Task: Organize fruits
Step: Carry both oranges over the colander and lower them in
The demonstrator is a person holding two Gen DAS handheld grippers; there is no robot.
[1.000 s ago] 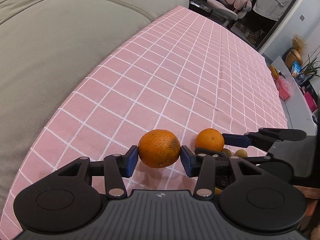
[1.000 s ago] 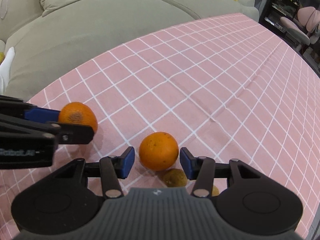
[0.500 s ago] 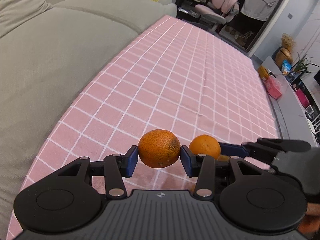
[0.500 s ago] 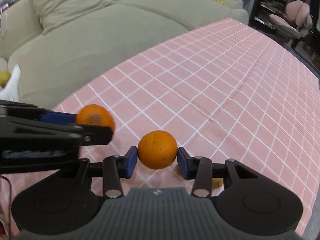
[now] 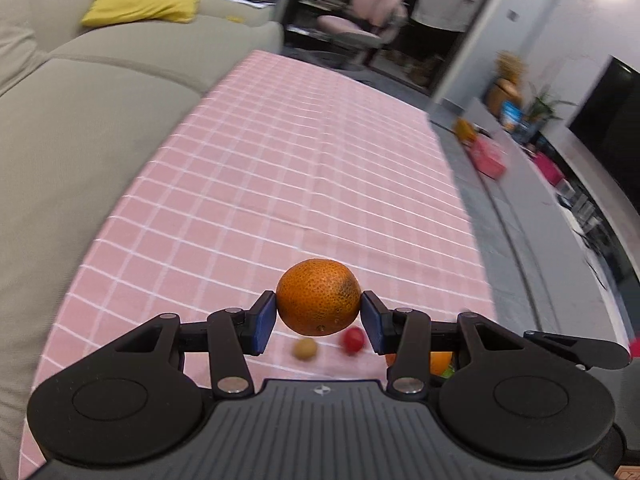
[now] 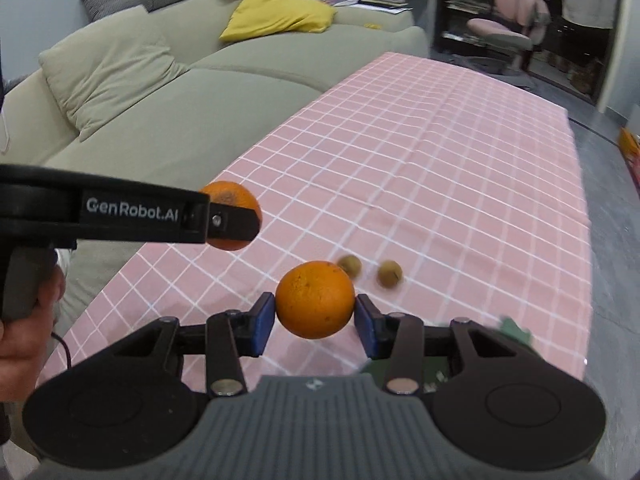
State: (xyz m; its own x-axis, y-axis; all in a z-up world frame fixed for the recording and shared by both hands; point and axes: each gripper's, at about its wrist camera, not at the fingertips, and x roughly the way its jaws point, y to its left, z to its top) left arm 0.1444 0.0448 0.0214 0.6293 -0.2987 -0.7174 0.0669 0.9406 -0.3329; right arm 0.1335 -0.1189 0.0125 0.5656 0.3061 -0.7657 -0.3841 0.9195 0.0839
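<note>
My left gripper (image 5: 319,322) is shut on an orange with a dark patch (image 5: 319,298), held in the air over the pink checked tablecloth (image 5: 304,168). My right gripper (image 6: 315,322) is shut on a smoother orange (image 6: 315,300), also off the cloth. In the right wrist view the left gripper (image 6: 224,220) hangs to the left and a little farther off, its orange (image 6: 230,196) showing behind the black finger. Two small tan fruits (image 6: 350,266) (image 6: 390,274) lie on the cloth beyond the right orange. Under the left orange lie a tan fruit (image 5: 305,348) and a red one (image 5: 353,340).
A grey-green sofa (image 6: 160,112) with a yellow cushion (image 6: 276,16) runs along the table's left edge. A pink office chair (image 6: 508,32) stands past the far end. Something green (image 6: 516,330) shows blurred behind the right finger. A hand (image 6: 24,320) grips the left gripper's handle.
The right jaws closed on the smooth orange and lifted it off the cloth. Both grippers rose with their oranges and tilted up, so more of the room shows.
</note>
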